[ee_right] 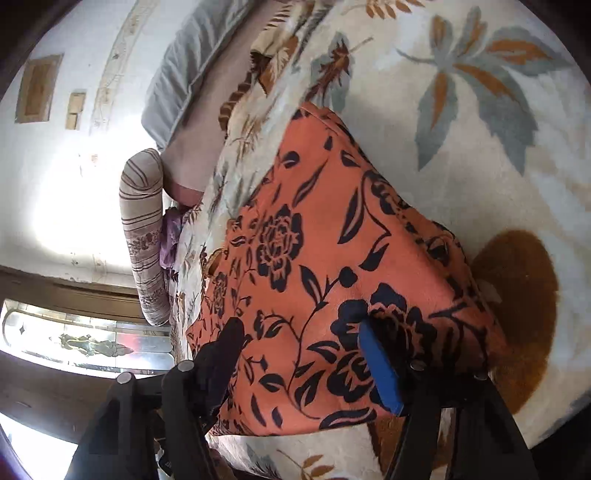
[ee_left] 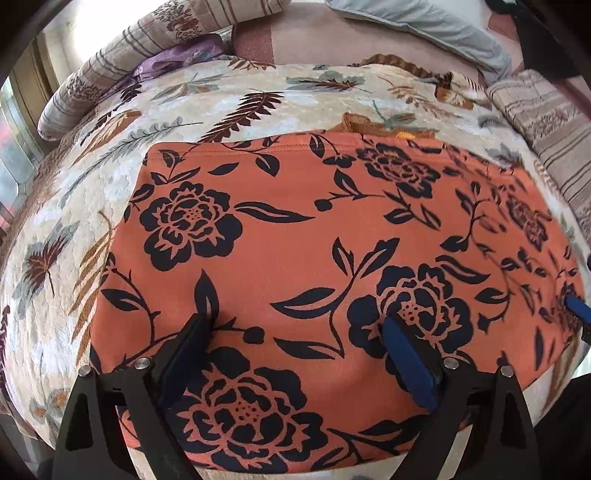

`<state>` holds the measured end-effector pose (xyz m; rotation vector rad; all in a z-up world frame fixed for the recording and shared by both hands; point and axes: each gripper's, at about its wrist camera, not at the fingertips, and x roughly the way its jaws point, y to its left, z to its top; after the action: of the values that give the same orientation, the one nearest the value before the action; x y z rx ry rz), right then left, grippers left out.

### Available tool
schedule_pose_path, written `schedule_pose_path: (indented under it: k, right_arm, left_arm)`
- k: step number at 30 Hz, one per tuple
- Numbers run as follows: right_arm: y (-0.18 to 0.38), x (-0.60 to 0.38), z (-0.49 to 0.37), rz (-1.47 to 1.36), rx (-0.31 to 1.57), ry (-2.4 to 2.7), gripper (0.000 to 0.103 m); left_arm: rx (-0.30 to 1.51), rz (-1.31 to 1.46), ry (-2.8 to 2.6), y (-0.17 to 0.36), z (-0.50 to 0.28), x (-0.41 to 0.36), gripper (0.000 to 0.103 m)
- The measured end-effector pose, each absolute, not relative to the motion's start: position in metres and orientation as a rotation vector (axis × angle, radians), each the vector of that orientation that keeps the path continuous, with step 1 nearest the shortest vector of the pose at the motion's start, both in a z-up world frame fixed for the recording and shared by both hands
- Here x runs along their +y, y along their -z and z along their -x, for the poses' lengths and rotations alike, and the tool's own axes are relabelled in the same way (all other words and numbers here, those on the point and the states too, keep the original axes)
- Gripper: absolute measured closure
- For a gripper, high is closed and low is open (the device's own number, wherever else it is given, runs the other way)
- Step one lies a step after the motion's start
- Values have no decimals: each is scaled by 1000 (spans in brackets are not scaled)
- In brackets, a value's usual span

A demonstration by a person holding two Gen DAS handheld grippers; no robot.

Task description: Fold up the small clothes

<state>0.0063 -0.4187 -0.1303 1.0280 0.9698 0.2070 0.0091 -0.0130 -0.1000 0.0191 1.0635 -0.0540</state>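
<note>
An orange garment with a black flower print (ee_left: 295,240) lies spread flat on a cream leaf-patterned blanket (ee_left: 92,206). My left gripper (ee_left: 295,325) is open, its blue-padded fingers (ee_left: 406,358) wide apart just above the garment's near part. A blue fingertip of the other gripper (ee_left: 578,310) shows at the garment's right edge. In the right wrist view the same garment (ee_right: 325,236) lies on the blanket (ee_right: 480,129), and my right gripper (ee_right: 299,332) is open over its near corner, holding nothing.
Striped patchwork pillows (ee_left: 122,62) lie at the back left and another (ee_left: 546,125) at the right. A grey pillow (ee_left: 436,26) and a purple cloth (ee_left: 177,59) lie behind. A window (ee_right: 85,343) and wall show at the left of the right wrist view.
</note>
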Motion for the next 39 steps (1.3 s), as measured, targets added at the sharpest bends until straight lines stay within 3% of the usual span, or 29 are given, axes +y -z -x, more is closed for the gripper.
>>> schedule_pose_path:
  k: [4,11,18,22,39]
  right_arm:
    - [104,-399,29,-969,911,-278,21]
    - [170,-400,48,-1207,964,-178,21]
    - [156,-423,19,-1200,865,-109,20]
    - [158,-415,8,-1140,869,-84,23]
    - [153,-414,-1,-1089,862,-76,25]
  left_arm:
    - [1014,92,49,86,5,-2,9]
    - [1046,-60,50,100,11,-24,9]
    - [984,-29,63,75,14,-31,9]
    - [1109,-64,47,107,-6,-40,8]
    - [1072,-66,-7,100,-6,-42,0]
